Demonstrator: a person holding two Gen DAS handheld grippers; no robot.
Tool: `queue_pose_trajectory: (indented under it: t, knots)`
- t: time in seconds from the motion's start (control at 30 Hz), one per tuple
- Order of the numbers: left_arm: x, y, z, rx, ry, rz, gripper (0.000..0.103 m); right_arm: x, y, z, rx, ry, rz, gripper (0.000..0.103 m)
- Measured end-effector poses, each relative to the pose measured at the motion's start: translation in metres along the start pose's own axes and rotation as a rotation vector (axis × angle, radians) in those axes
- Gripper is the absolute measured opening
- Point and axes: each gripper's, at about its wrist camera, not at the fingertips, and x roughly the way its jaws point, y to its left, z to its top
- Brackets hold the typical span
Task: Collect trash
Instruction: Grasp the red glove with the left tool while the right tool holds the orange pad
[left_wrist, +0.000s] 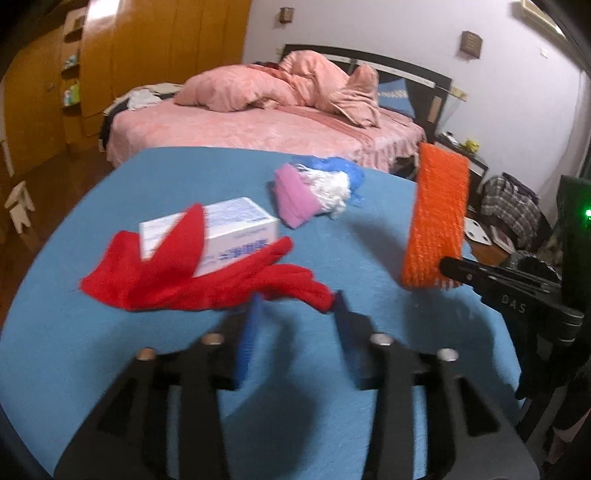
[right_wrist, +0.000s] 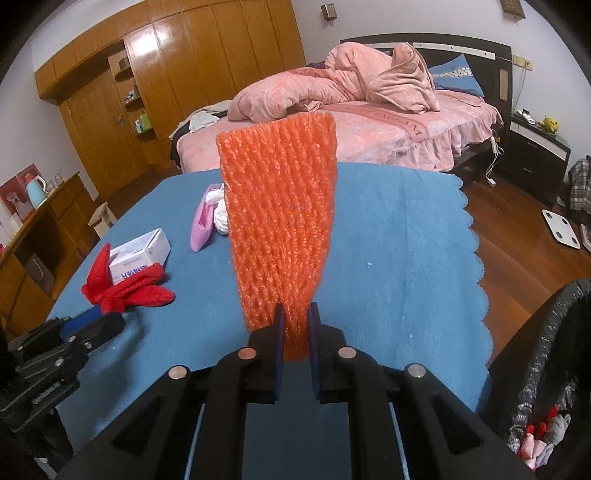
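Left tool (left_wrist: 295, 306) stands parted (nothing between its fingers); right tool (right_wrist: 295, 317) is clamped.

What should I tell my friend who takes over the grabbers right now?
Right hand-held gripper: shut on the orange foam net, lifted above the blue tablecloth.
Left hand-held gripper: open, holding nothing, tips at the red cloth.
On the table: red cloth, white box, pink and white bundle.
Done: some trash sits in the black-lined bin.
Left: bin the net, then the rest.
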Motion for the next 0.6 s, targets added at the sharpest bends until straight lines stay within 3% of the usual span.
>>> queue_pose_trajectory:
  t: [0.3,0.43,0.5,0.53,0.57,0.6]
  knots:
    - [-0.002,0.038,0.009,-0.053,-0.042,0.141,0.069,0.005,0.005,-0.014,-0.005,0.029,0.002,0.012]
    - [0.015,0.051,0.015,-0.081,0.002,0.147,0.074,0.008,0.007,-0.015,-0.008,0.042,0.000,0.013]
    - [0.024,0.056,0.016,-0.102,0.037,0.125,0.072,0.009,0.007,-0.014,-0.012,0.047,0.001,0.016]
    - [0.027,0.058,0.016,-0.110,0.051,0.109,0.063,0.009,0.008,-0.014,-0.014,0.048,0.001,0.016]
    - [0.030,0.059,0.016,-0.112,0.064,0.102,0.047,0.009,0.008,-0.014,-0.016,0.049,0.000,0.017]
    - [0.032,0.059,0.015,-0.110,0.076,0.085,0.041,0.008,0.009,-0.014,-0.018,0.049,0.001,0.021]
